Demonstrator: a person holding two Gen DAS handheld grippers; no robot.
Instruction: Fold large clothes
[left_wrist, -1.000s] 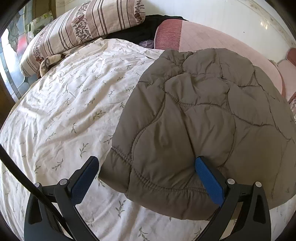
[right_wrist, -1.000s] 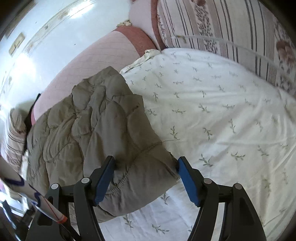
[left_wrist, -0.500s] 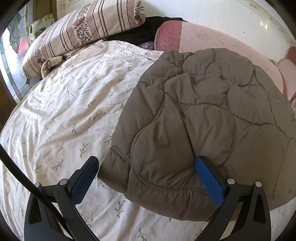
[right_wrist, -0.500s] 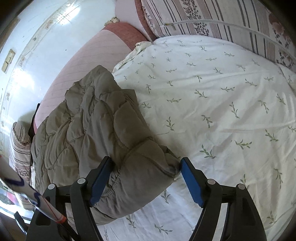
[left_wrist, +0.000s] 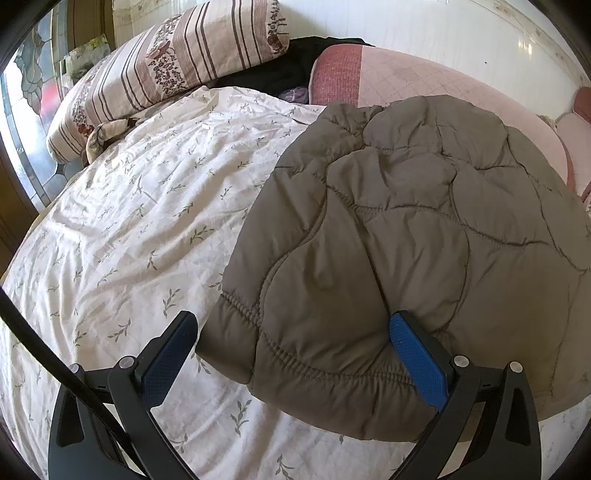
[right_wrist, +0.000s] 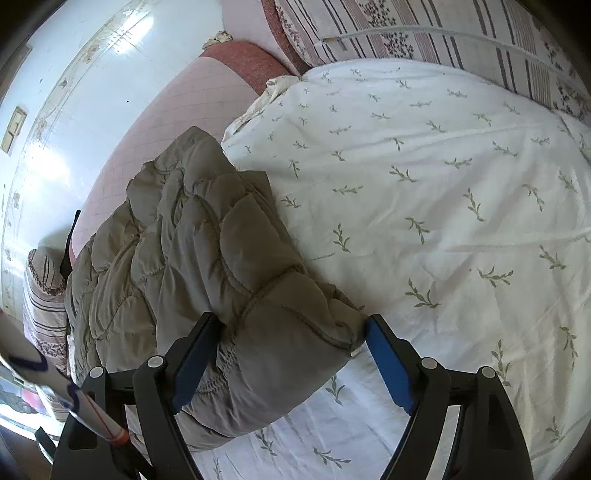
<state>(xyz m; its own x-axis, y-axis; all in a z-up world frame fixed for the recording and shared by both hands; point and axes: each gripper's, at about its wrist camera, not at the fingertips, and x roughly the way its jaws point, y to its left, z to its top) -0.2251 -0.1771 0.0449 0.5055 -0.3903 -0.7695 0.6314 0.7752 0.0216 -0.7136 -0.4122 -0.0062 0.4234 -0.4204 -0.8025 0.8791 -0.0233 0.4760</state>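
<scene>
Both tongs spread, right tongs (right_wrist: 291, 354) opening, astride jacket (left_wrist: 399, 236) hem; sheet (left_wrist: 129, 229) bare alongside.

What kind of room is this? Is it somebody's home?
Most likely a bedroom in a home. A bed sheet printed with small leaves is spread out, striped floral pillows lie at its far end, and a padded brown jacket lies on the bed.

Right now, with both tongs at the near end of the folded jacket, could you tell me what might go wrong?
1. The right tongs are opening around the puffy olive-grey quilted jacket; the bulky fold may spring apart.
2. The left tongs stand open, one pad dented into the padding; pulling away could drag it.
3. The jacket lies near the edge of the leaf-print white sheet, so it might slide.
</scene>
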